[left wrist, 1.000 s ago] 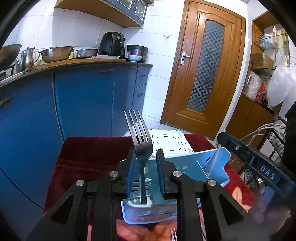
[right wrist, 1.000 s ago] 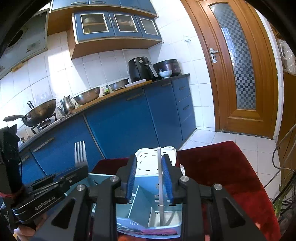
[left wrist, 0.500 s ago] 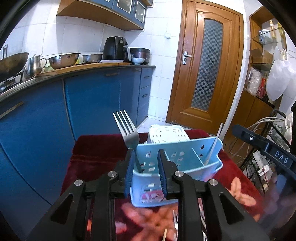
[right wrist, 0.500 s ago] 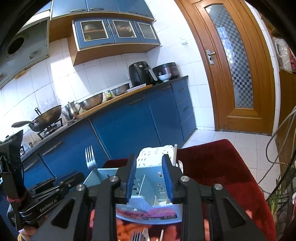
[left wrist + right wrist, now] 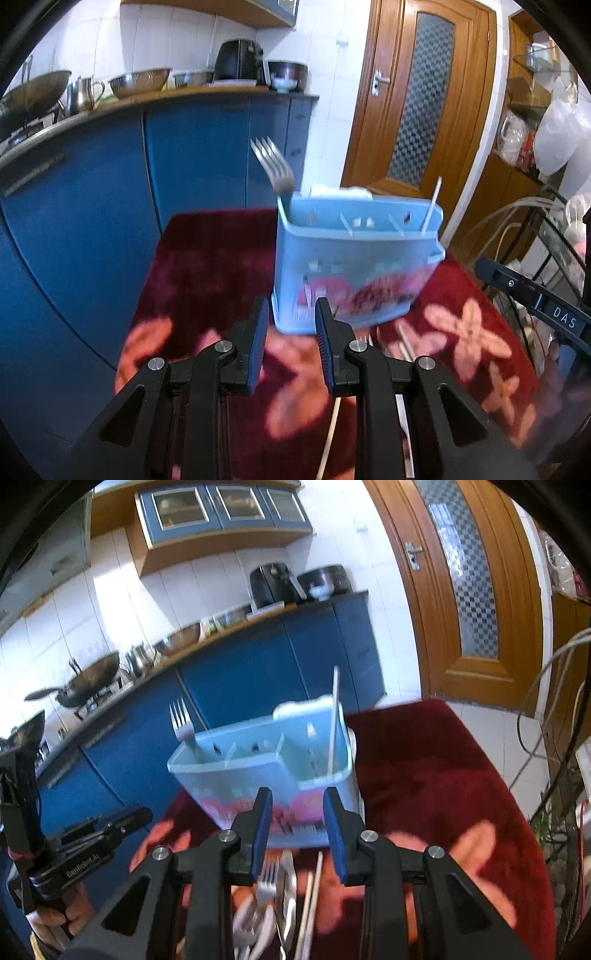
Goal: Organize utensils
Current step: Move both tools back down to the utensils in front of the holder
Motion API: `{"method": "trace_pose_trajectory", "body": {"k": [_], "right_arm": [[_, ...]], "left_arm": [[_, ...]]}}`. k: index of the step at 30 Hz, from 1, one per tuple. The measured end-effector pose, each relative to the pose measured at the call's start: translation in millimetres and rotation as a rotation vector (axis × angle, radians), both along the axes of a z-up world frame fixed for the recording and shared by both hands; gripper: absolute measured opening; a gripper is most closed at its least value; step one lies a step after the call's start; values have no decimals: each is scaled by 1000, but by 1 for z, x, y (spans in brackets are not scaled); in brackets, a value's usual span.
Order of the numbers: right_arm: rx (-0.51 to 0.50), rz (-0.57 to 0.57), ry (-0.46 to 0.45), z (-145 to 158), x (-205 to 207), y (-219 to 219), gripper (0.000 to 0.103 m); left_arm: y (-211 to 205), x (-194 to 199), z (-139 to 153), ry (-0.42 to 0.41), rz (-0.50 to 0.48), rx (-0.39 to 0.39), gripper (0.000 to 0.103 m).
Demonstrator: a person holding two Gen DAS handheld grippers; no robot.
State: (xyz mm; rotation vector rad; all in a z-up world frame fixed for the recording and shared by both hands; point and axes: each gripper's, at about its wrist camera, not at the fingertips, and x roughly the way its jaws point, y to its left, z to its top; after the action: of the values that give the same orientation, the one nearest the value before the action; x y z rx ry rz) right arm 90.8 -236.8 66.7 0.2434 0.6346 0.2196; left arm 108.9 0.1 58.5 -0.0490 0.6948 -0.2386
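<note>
One fork (image 5: 181, 723) and one chopstick (image 5: 333, 720) stand in the blue caddy (image 5: 266, 771); more cutlery (image 5: 284, 893) lies on the desk (image 5: 436, 768). Both grippers, left (image 5: 289, 334) and right (image 5: 297, 823), have narrow, empty fingers.

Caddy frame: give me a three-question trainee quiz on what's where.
1. True or false: the fork stands tines-up in the caddy.
2. Which end compartment holds the chopstick, seen from the right wrist: A left, B right?
3. What do the left gripper and right gripper hold?

Key: 1 true. 2 B. 3 Nothing; both are open and empty.
</note>
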Motion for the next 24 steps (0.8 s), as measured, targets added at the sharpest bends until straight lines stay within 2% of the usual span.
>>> {"method": "trace_pose_trajectory", "body": {"k": [12,24], "right_arm": [[-92,49,176,-57,-10,18,31],[-122,64,303,-92,-1,23,31]], "left_arm": [[-15,-7,-45,155,-52,51,25],[-31,-4,-80,258,-87,88,25]]}}
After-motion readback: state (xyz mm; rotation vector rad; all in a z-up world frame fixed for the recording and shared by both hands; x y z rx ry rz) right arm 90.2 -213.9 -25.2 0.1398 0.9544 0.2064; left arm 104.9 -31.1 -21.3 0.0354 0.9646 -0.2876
